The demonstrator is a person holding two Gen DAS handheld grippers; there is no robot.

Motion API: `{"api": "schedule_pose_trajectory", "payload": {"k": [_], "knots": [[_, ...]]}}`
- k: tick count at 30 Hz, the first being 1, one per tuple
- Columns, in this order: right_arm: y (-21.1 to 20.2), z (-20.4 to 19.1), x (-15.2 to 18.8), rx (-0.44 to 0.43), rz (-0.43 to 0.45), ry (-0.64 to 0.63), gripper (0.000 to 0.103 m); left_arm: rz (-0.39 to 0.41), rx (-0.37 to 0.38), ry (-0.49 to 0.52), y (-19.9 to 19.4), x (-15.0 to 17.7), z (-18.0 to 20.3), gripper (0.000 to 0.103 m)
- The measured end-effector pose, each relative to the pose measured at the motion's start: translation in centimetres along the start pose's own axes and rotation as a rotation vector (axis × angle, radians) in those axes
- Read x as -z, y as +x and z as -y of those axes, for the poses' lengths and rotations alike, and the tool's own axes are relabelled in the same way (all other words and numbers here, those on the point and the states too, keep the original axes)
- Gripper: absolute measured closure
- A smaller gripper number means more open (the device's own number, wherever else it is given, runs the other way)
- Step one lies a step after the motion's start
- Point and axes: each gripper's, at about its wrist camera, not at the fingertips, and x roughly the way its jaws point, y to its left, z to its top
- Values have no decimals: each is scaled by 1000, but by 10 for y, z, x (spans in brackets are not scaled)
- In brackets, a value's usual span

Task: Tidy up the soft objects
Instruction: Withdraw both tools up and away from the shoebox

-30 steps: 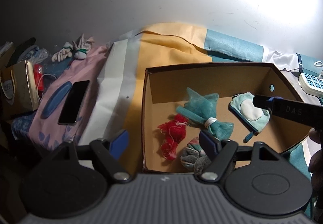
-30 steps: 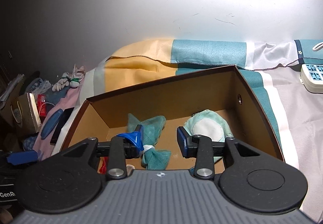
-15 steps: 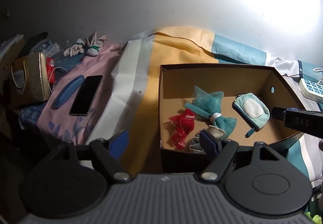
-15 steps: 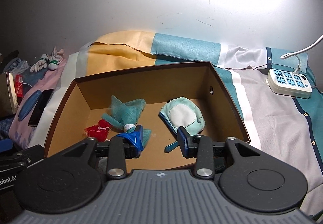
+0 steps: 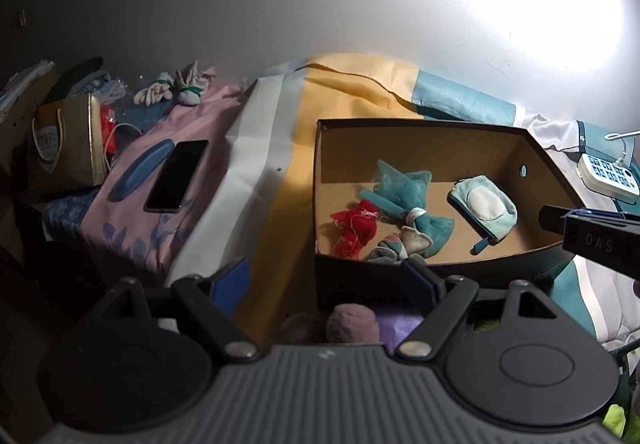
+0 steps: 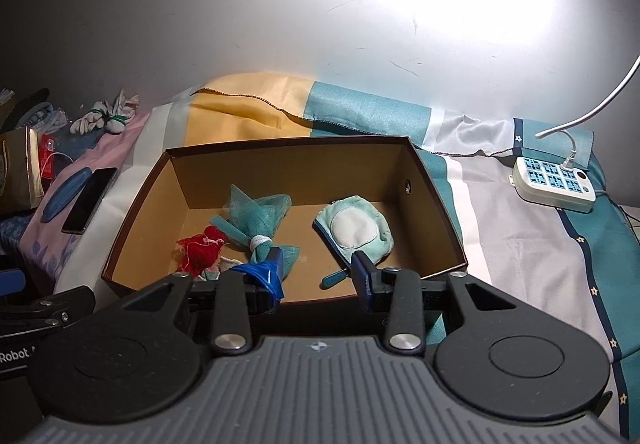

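Observation:
An open cardboard box [image 5: 420,122] [image 6: 288,142] lies on a striped bedspread. Inside it are a teal mesh bow [image 5: 400,196] [image 6: 256,216], a red mesh pouch [image 5: 354,228] [image 6: 200,250], a teal pouch with a white patch [image 5: 486,204] [image 6: 354,226] and a grey rolled sock [image 5: 388,244]. My left gripper [image 5: 326,278] hovers before the box's near wall, its jaws opening with nothing between them. Beneath it lie a mauve plush piece [image 5: 352,324] and purple cloth [image 5: 400,324]. My right gripper [image 6: 318,272] hangs over the box's near edge, narrowly open and empty.
A black phone [image 5: 176,174] and a blue oval case [image 5: 140,168] rest on pink cloth at the left. Behind them stand a gold gift bag [image 5: 64,144] and tied white gloves [image 5: 172,90]. A white power strip [image 6: 554,184] with its cable lies at the right. A wall rises behind.
Both grippers have drawn back from the box, which now sits farther off in each view. Mauve and purple soft pieces have come into sight under the left gripper.

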Motion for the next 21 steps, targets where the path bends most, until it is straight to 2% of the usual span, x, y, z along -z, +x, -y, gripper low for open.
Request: {"api": "schedule_pose_trajectory", "payload": {"k": [10,16,21], "knots": [[-16,4,14,12,-3,-1,83,-4,-15,27,-12,18,8,21],[-23,8,25,-22,-4,-1,83,-22,-16,36,-12,29,9,20],[-29,16,45,-83,-37,24,83,-9,-21,34,-14,37,10,20]]}}
